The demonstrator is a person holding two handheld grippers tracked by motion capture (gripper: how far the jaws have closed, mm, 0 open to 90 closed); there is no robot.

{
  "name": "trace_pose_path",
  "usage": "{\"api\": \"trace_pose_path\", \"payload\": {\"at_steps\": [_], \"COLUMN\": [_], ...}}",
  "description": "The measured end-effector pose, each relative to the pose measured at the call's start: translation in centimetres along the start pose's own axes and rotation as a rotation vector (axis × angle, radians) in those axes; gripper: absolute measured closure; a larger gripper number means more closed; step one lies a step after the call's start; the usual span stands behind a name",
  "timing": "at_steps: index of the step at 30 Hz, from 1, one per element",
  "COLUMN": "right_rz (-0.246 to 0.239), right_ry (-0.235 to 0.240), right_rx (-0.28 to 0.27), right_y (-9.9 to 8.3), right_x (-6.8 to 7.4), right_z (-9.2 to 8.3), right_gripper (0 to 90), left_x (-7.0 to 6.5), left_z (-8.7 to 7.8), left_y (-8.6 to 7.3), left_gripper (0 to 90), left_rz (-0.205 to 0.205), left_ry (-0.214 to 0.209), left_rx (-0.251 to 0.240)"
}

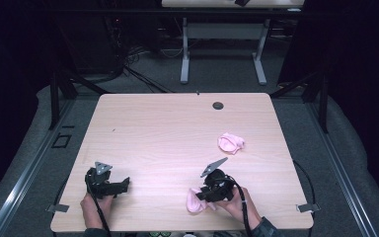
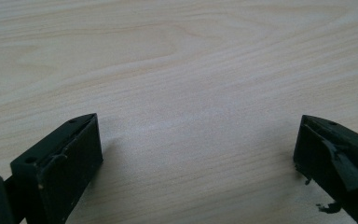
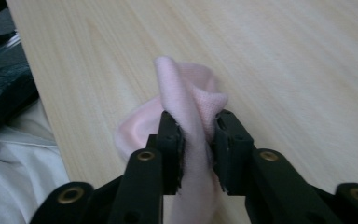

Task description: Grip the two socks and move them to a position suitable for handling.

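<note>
While right gripper (image 3: 196,149) pinches pink sock (image 3: 186,107) near front edge of wooden table (image 1: 168,128), jaws nearly closed on fold of fabric. Left gripper (image 1: 112,183) idle, jaws wide, nothing between them (bare wood below). Second pink sock (image 1: 231,142) lies crumpled, well apart. Risk: grip catches thin fold only, so sock may slide out, or drop off table edge.

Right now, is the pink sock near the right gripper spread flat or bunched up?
Bunched up. The pink sock is pinched between the right gripper jaws, with a fold standing up and the rest crumpled on the table.
</note>
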State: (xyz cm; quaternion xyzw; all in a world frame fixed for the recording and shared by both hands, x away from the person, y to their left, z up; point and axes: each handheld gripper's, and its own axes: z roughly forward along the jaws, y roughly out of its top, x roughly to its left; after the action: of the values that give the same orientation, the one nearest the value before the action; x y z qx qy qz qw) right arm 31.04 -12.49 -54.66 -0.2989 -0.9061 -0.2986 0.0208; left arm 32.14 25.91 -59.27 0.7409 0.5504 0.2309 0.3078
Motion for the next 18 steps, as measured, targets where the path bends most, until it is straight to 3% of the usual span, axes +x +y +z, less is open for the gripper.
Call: {"api": "trace_pose_path", "payload": {"at_steps": [3,7,11,13,15,18], "right_rz": [-0.012,-0.001,0.037,0.059,0.081,0.121], "right_ry": [0.000,-0.025,-0.089,-0.124,-0.135,-0.195], "right_rx": [-0.005,-0.093,-0.190,-0.207,-0.224,-0.237], "right_y": [-0.2,-0.5,-0.4,-0.2,0.0,0.4], "right_x": [0.1,-0.9,-3.2,-4.7,-6.0,-8.4], "right_z": [0.3,-2.5,-5.4,-6.3,-6.9,-7.3], "right_gripper": [46.4,19.3,6.6,2.2,1.1,2.6], "left_x": [0.0,0.0,0.0,0.0,0.0,0.0], "left_z": [0.0,0.0,0.0,0.0,0.0,0.0], "left_y": [0.0,0.0,0.0,0.0,0.0,0.0], "left_gripper": [0.7,0.7,0.7,0.7,0.7,0.7], "left_rz": [0.000,-0.001,0.000,-0.001,0.000,-0.001], "left_ry": [0.000,0.000,0.000,0.000,0.000,0.000], "left_rx": [0.000,0.000,0.000,0.000,0.000,0.000]}}
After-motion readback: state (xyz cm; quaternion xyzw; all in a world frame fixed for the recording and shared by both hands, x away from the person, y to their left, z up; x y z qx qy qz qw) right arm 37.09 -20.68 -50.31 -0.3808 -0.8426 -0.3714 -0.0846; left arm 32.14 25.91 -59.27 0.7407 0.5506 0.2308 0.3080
